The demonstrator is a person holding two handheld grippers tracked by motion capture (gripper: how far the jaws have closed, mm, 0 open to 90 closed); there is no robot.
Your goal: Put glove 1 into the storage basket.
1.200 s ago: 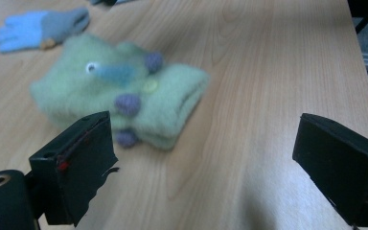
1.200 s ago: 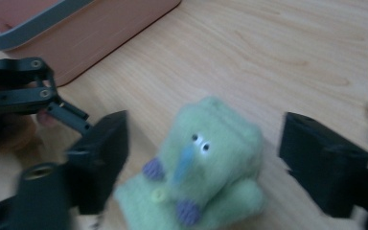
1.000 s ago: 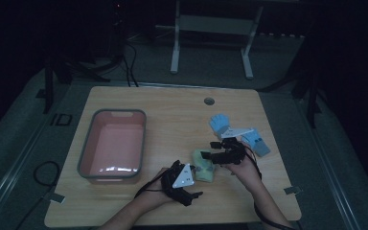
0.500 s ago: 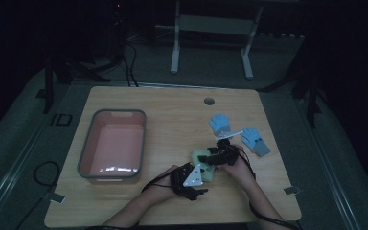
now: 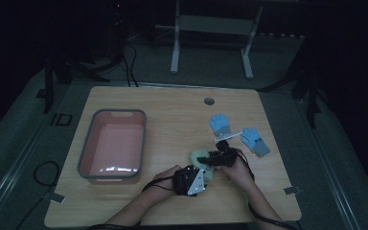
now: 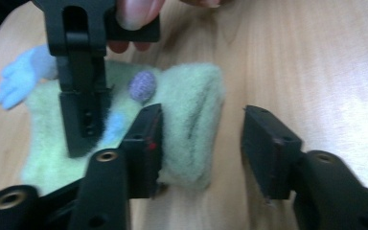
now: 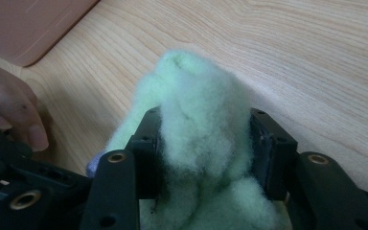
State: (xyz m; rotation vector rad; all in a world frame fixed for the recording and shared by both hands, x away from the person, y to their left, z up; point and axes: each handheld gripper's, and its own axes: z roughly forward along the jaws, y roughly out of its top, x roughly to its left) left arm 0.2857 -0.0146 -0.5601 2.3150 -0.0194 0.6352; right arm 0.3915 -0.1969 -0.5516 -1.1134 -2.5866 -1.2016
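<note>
A light green fluffy cloth (image 5: 199, 156) lies bunched on the wooden table (image 5: 172, 110) near the front middle. My right gripper (image 5: 219, 157) points down into it. In the right gripper view its jaws (image 7: 206, 120) have just been closing and press a raised tuft of the cloth (image 7: 196, 96) from both sides. My left gripper (image 5: 191, 180) sits just in front. Its jaws (image 6: 201, 115) have just been closing around a fold of the cloth (image 6: 191, 124); the left pad touches it and the right pad stands apart. The right gripper (image 6: 81, 72) shows beyond.
A pink tub (image 5: 120, 111) with a grey rim stands at the left of the table. Two light blue gloves (image 5: 219, 123) (image 5: 254, 140) lie at the right behind the grippers, one glove (image 6: 19, 79) showing in the left gripper view. A round hole (image 5: 209, 101) is near the far edge.
The right gripper has sunk onto the green cloth and pinched a tuft. The left gripper has edged closer to the cloth, and its jaws have narrowed around a fold.
</note>
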